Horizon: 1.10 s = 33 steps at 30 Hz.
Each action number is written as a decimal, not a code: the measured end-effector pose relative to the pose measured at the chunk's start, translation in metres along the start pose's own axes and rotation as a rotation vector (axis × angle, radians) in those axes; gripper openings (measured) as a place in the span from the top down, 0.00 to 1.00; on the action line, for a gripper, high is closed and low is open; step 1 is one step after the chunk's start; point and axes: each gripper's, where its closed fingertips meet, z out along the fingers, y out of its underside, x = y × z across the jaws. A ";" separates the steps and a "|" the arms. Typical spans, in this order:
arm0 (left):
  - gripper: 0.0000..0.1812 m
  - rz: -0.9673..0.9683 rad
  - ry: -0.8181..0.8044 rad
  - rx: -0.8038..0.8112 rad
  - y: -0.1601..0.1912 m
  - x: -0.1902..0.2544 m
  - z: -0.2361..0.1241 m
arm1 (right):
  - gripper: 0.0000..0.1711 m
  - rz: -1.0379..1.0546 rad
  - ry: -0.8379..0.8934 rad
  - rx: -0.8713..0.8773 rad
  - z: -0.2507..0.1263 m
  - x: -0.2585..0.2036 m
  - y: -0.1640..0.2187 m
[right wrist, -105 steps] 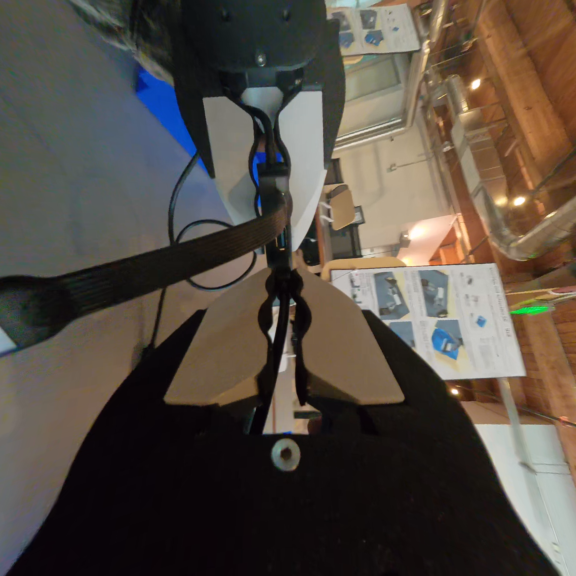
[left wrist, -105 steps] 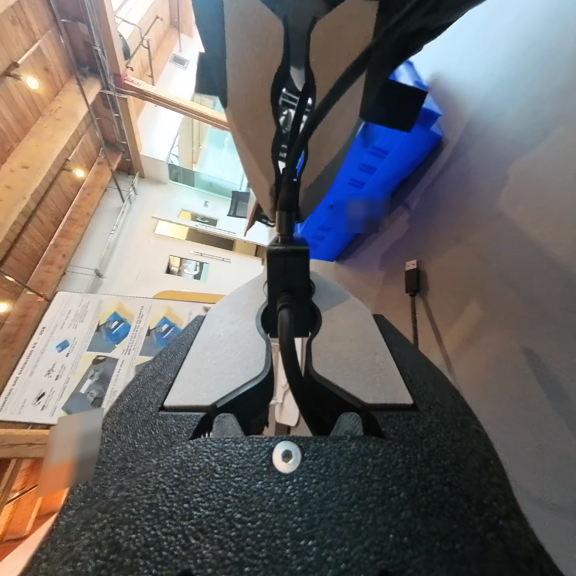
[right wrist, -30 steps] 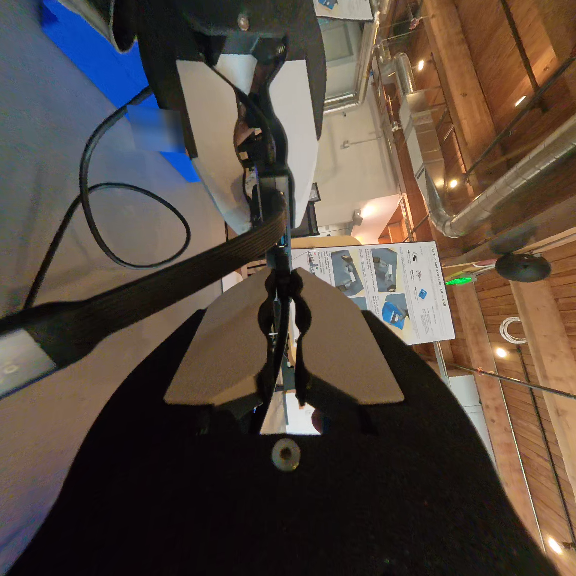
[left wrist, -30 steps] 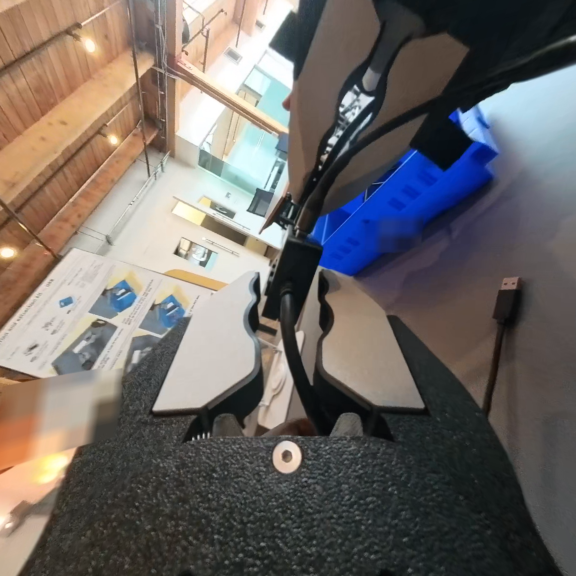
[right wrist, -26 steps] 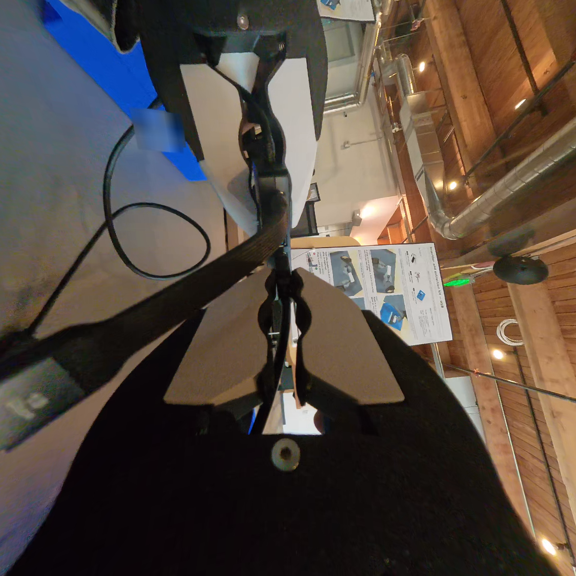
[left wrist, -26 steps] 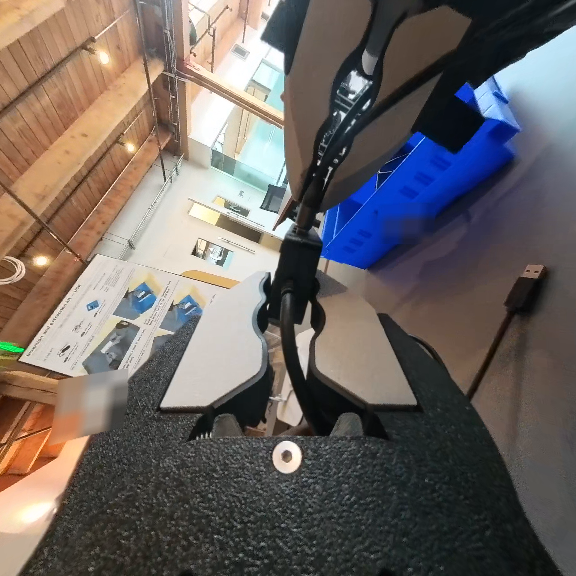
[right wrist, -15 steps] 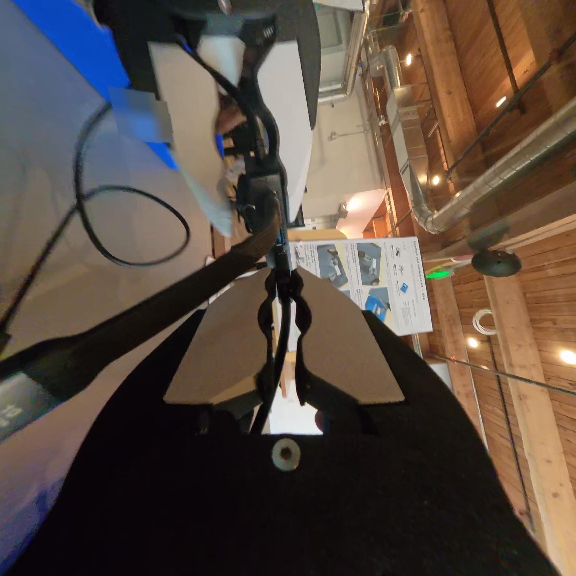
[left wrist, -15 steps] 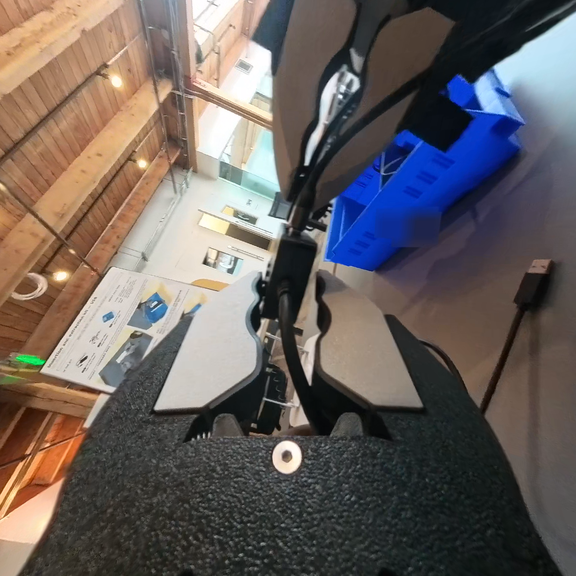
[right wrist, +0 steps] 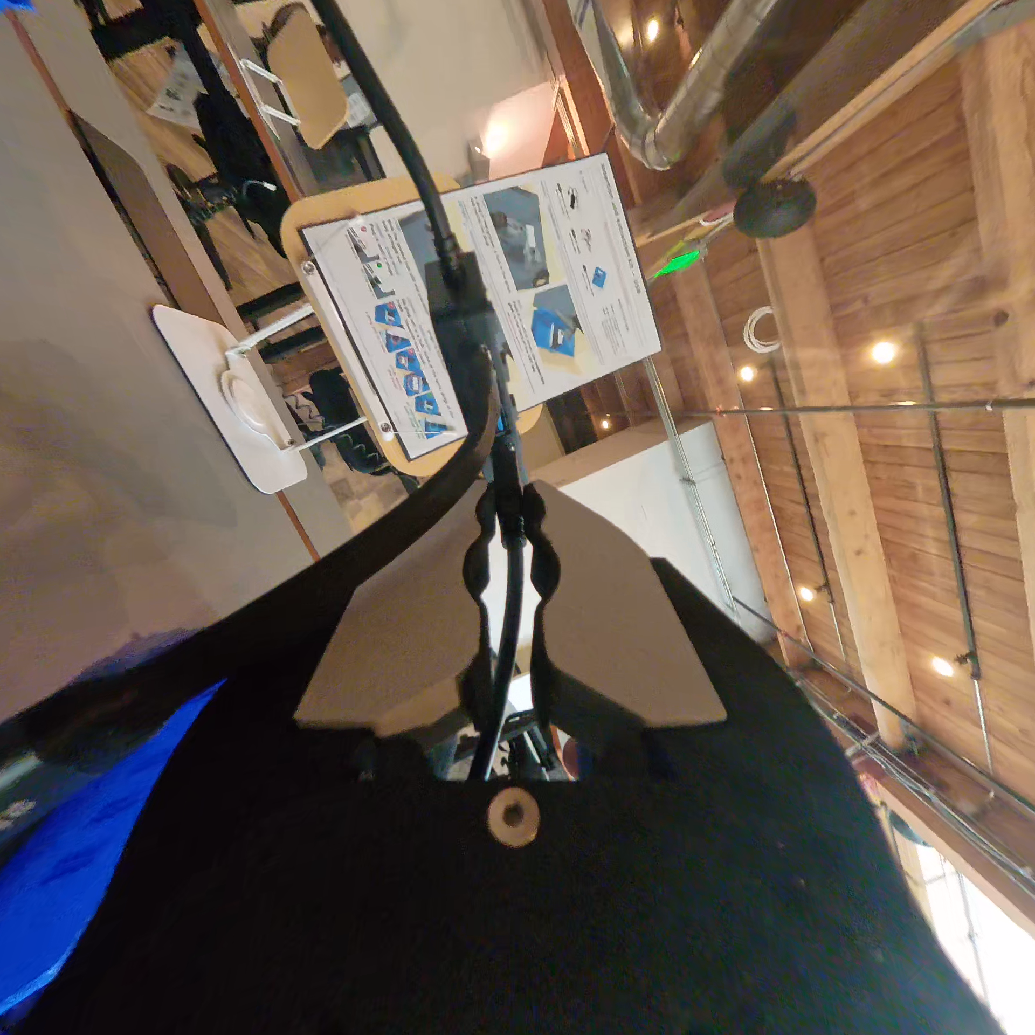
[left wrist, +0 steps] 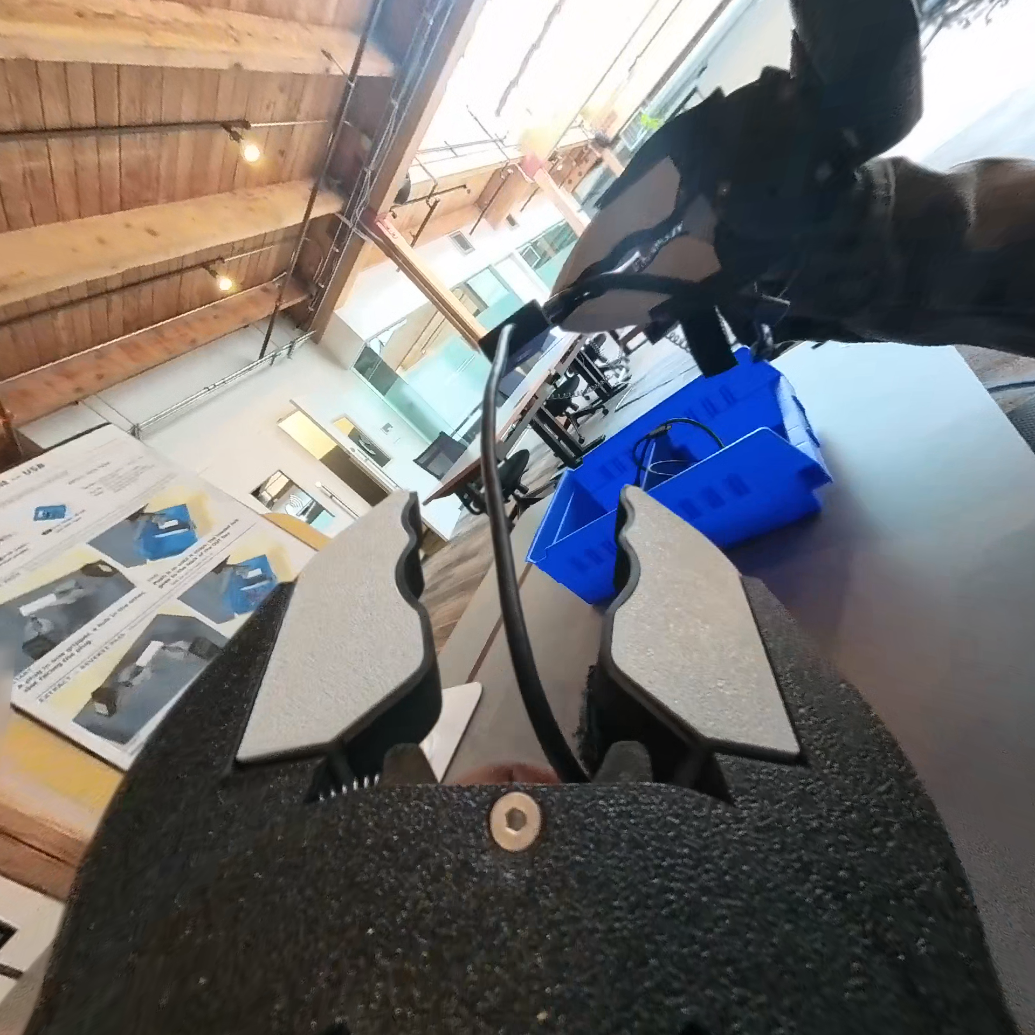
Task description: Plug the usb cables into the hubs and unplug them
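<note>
The small black hub (left wrist: 518, 330) hangs in the air off a USB plug (right wrist: 507, 504) that my right gripper (right wrist: 507, 498) is shut on. In the right wrist view the hub (right wrist: 462, 319) sits just beyond the fingertips, with its round black cable (right wrist: 392, 112) leading away upward. My left gripper (left wrist: 515, 498) is open and holds nothing. The hub's cable (left wrist: 493, 476) runs loosely through the gap between its fingers. The right gripper (left wrist: 593, 280) shows at the upper right of the left wrist view, above the blue bin.
A blue bin (left wrist: 700, 504) with thin cables inside stands on the grey table (left wrist: 896, 504). A flat black band (right wrist: 437, 476) curves from the hub to the lower left. An instruction board (right wrist: 560, 252) on a white base (right wrist: 224, 381) stands at the table's far edge. Tip to tip, the grippers are about 15 cm apart.
My left gripper has opened, let go of the hub and drawn back from it. My right gripper stays shut on the plug and now carries the hub farther away, above the bin.
</note>
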 end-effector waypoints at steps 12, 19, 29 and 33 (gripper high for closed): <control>0.59 -0.503 0.121 0.553 -0.056 -0.036 -0.061 | 0.96 0.142 0.105 -0.209 0.003 0.021 0.046; 0.82 -0.647 -0.169 0.580 -0.039 -0.105 -0.113 | 0.96 0.328 0.252 -0.321 -0.019 0.061 0.099; 0.95 -0.515 -0.478 -0.099 0.044 -0.124 -0.118 | 0.96 0.477 0.315 -0.363 -0.025 0.085 0.130; 0.96 -0.478 -0.504 -0.204 0.058 -0.124 -0.120 | 0.95 0.544 0.268 -0.309 0.000 0.114 0.123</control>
